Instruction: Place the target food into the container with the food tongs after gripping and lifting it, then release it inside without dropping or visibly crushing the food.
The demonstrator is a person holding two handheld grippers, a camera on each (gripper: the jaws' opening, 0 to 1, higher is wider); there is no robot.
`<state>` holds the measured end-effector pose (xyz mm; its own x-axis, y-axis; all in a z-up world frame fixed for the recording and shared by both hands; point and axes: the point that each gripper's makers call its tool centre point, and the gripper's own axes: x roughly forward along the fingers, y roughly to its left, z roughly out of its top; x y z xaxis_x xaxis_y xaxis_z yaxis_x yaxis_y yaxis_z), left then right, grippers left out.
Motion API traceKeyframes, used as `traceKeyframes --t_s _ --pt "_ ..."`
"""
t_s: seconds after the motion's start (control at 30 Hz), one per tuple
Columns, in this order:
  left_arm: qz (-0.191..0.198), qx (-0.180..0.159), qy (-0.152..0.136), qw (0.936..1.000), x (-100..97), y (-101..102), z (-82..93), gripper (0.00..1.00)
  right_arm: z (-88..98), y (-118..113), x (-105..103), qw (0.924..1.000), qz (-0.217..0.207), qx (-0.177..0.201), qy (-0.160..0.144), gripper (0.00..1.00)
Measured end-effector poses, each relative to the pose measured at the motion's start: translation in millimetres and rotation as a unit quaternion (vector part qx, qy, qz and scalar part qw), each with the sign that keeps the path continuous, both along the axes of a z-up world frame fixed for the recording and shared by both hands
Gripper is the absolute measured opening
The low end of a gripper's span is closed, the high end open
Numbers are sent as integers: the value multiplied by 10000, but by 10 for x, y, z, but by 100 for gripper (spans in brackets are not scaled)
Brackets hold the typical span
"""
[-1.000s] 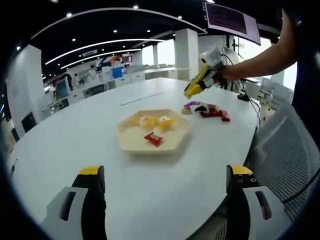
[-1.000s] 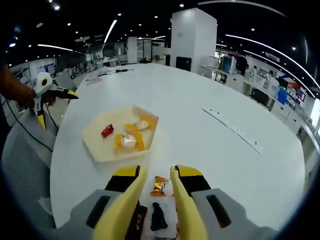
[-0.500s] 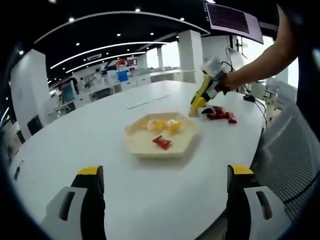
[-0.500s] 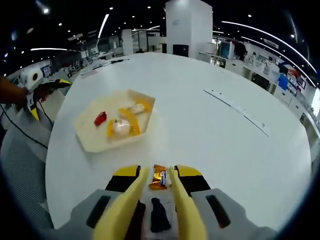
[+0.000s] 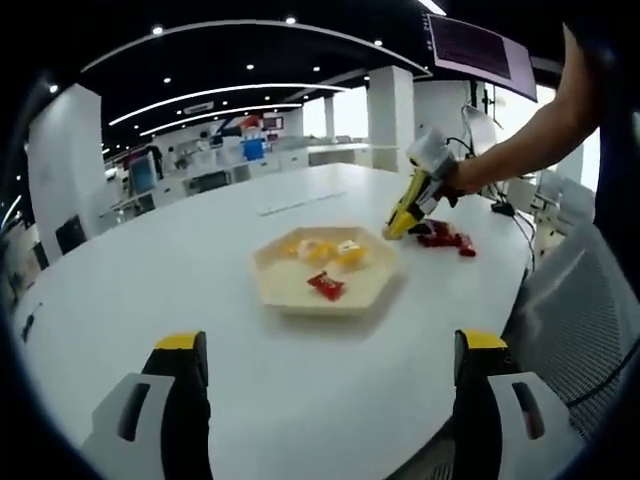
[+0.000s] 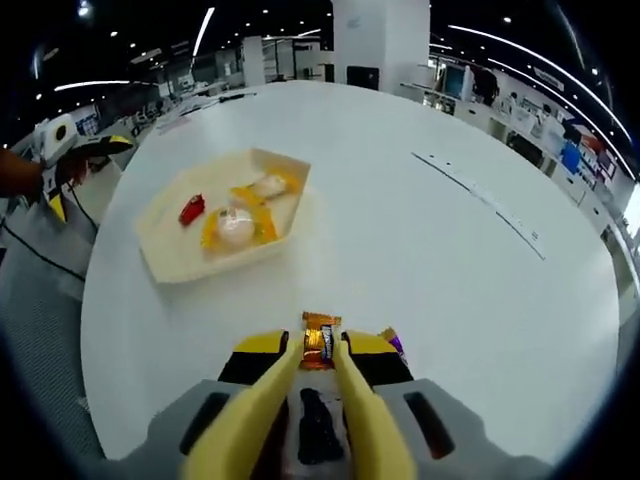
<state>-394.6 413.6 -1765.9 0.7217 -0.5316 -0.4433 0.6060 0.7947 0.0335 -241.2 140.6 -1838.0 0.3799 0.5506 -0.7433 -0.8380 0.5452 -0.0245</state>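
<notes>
Orange candy (image 6: 320, 341) lies lengthwise between right gripper (image 6: 318, 352) fingers.

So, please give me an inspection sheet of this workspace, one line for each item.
Surface: white table, bare around the tray.
Job's things: hexagonal tray holding yellow, white and red wrapped snacks; orange wrapped candy between the right claw's jaws.
Clutter: loose snack packets by the table edge.
Grippers: right claw shut on the candy; left claw open, away from the tray.
Cables: black cables beyond the packets.
Surroundings: open office, mesh chair, wall screen.
</notes>
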Motion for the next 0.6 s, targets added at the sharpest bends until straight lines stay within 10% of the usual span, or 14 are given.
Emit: traceKeyframes --t_s 0.6 --pt "-261 166 -51 9995 -31 -28 -54 100 215 102 10 9999 99 134 -35 20"
